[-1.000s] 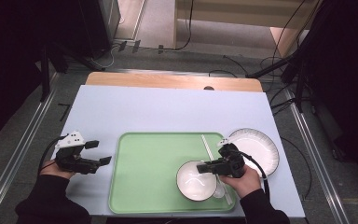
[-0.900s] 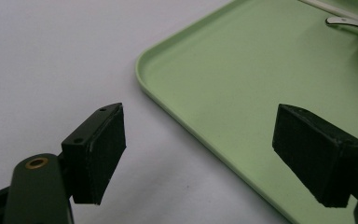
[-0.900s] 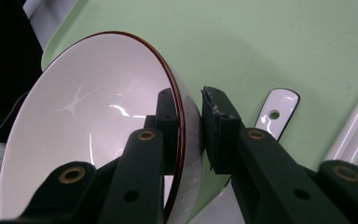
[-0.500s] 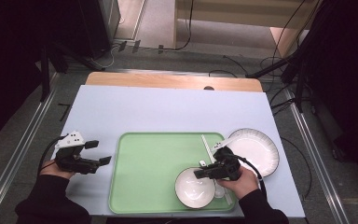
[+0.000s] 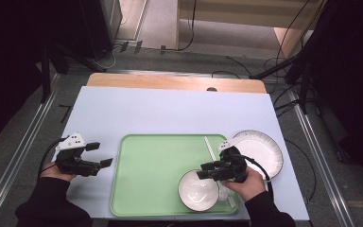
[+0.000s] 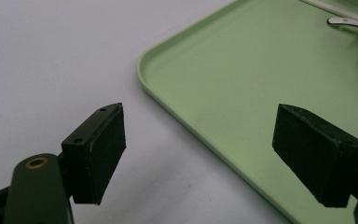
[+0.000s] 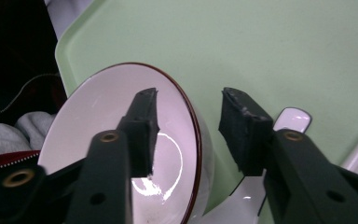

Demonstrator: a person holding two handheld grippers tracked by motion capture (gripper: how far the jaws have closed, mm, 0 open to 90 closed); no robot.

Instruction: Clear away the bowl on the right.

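A white bowl [image 5: 198, 190] with a dark rim [image 7: 121, 140] stands at the front right of the green tray [image 5: 151, 170]. My right gripper [image 5: 203, 170] is over its right edge. In the right gripper view the rim runs between the jaws of that gripper [image 7: 189, 100], which have just been opening; the pads stand off it on both sides. My left gripper [image 5: 101, 154] rests on the table left of the tray, open with nothing between its jaws [image 6: 200, 135], one jaw over the tray's edge [image 6: 242, 84].
A white spoon [image 7: 293, 119] lies on the tray right beside the bowl. A pale stick [image 5: 211, 149] lies at the tray's right rim. A white plate [image 5: 260, 151] sits on the table right of the tray. The table's front edge is near both hands.
The bowl came slightly toward the tray's front edge with the right gripper, then that gripper's jaws parted off the rim. The left gripper stayed still.
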